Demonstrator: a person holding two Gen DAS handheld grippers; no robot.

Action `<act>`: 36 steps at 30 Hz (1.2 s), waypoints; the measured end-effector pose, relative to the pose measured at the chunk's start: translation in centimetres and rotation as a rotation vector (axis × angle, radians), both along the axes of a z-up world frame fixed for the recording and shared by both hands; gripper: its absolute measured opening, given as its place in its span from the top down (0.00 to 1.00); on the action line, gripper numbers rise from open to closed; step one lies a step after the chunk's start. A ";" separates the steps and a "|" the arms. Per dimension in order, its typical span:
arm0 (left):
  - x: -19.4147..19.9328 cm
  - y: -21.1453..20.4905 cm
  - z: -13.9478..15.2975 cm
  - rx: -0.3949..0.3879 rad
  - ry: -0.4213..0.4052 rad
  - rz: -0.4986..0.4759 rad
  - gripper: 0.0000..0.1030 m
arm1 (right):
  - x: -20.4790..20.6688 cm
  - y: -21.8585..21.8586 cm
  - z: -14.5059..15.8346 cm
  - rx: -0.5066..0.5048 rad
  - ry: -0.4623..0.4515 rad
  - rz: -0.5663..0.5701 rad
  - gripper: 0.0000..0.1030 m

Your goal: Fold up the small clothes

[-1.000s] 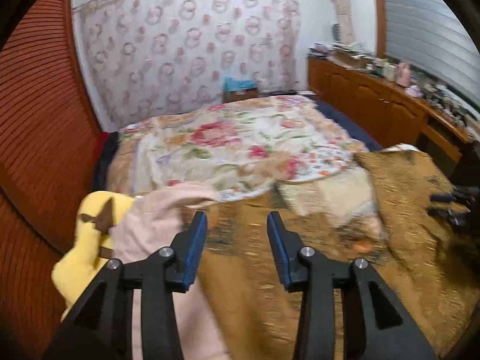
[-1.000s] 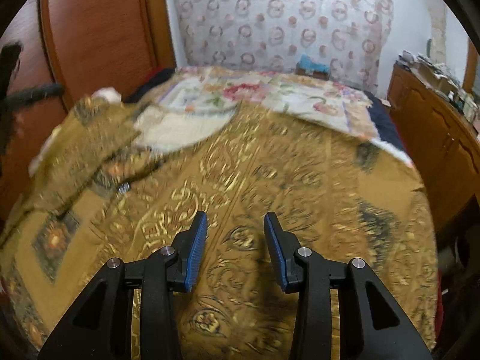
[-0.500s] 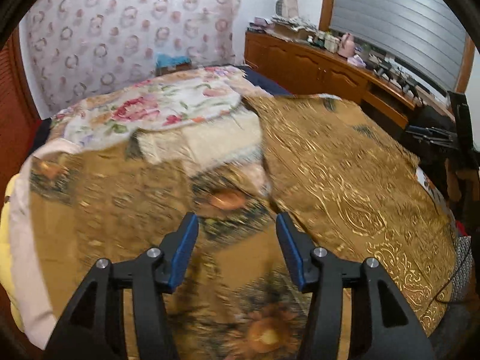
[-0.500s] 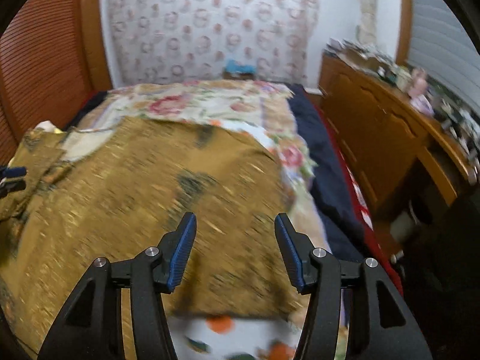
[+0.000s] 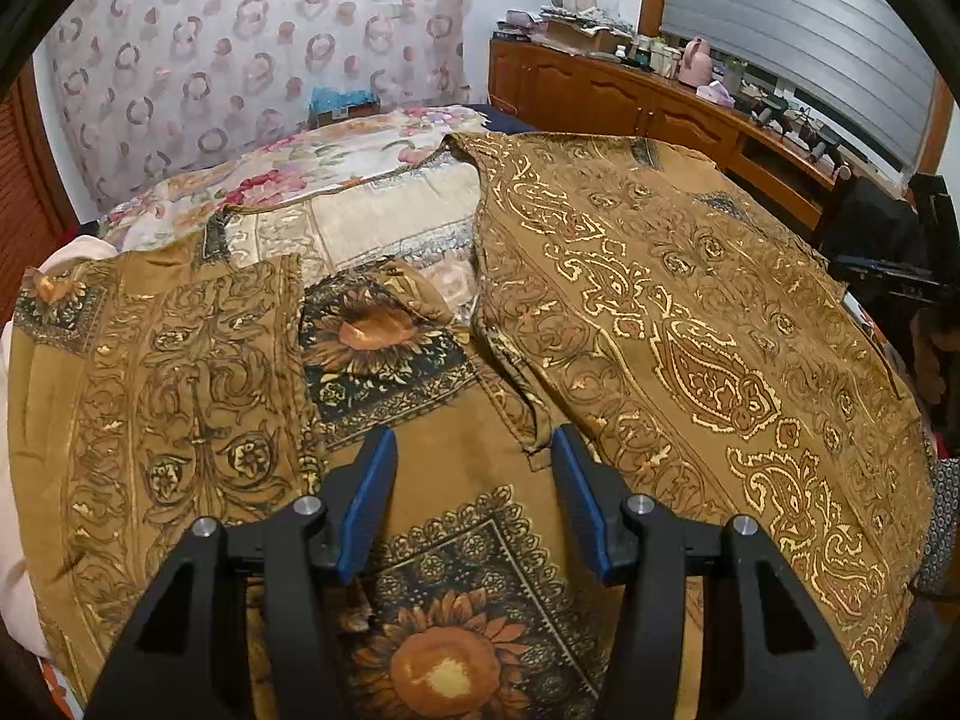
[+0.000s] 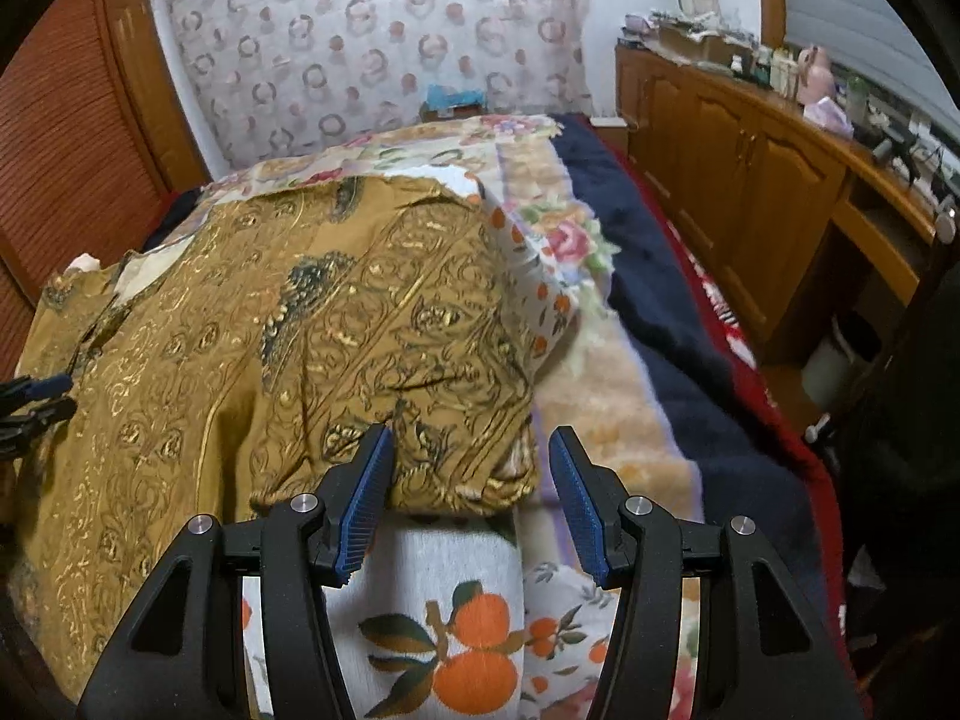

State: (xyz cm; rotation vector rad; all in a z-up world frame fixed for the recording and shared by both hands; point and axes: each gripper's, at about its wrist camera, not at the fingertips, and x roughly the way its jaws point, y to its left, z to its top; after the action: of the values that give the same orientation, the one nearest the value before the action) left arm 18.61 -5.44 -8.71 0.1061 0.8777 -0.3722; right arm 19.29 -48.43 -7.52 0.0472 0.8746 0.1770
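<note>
Two grippers hung over a bed, each with its blue-padded jaws standing apart and nothing clamped between them. The left gripper [image 5: 474, 480] pointed down at a brown shirt [image 5: 690, 324] with gold paisley and sunflower print, spread open across the bed; the cloth lay under and beyond the jaws without touching the pads that I could see. Just ahead of the right-hand jaw ran the shirt's front edge, a seam ending in a small corner, and the broad paisley panel stretched away to the right of it. To the left of the jaws lay a second panel of the same cloth, and ahead between the jaws sat a sunflower square. The right gripper [image 6: 471, 480] hovered at a corner of the shirt [image 6: 360, 330]: the folded brown hem lay just ahead of the jaws, nearer the left-hand one. Below the jaws lay a white cloth with oranges [image 6: 456, 630]. To the right of the jaws ran a dark blue blanket [image 6: 660, 300], and beyond it a wooden cabinet [image 6: 750, 180].
</note>
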 end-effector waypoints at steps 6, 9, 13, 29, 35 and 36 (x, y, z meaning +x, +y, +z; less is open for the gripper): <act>0.1 -0.2 -0.2 -0.006 -0.012 0.008 0.45 | -0.3 -0.1 -0.3 0.025 0.026 0.012 0.47; 0.2 -0.4 -0.2 0.004 -0.013 0.006 0.44 | -0.4 0.0 -0.4 0.028 0.034 0.016 0.50; 0.3 -0.4 -0.2 0.003 -0.013 0.005 0.43 | -0.8 -0.3 -0.5 0.057 0.040 0.009 0.56; 0.5 -0.6 -0.2 0.006 -0.013 0.009 0.42 | -1.4 1.9 3.7 -0.014 -0.143 0.067 0.94; 0.5 -0.6 -0.2 0.006 -0.013 0.010 0.41 | -0.2 7.6 6.6 -0.034 -0.237 0.193 0.94; 0.5 -0.5 -0.2 0.004 -0.013 0.010 0.41 | -0.1 8.9 6.8 -0.039 -0.243 0.222 0.94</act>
State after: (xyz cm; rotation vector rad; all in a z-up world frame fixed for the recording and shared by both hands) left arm 19.10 -5.98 -8.94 0.1078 0.8661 -0.3600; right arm 19.24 -39.54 -0.75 -0.1067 0.6395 0.3652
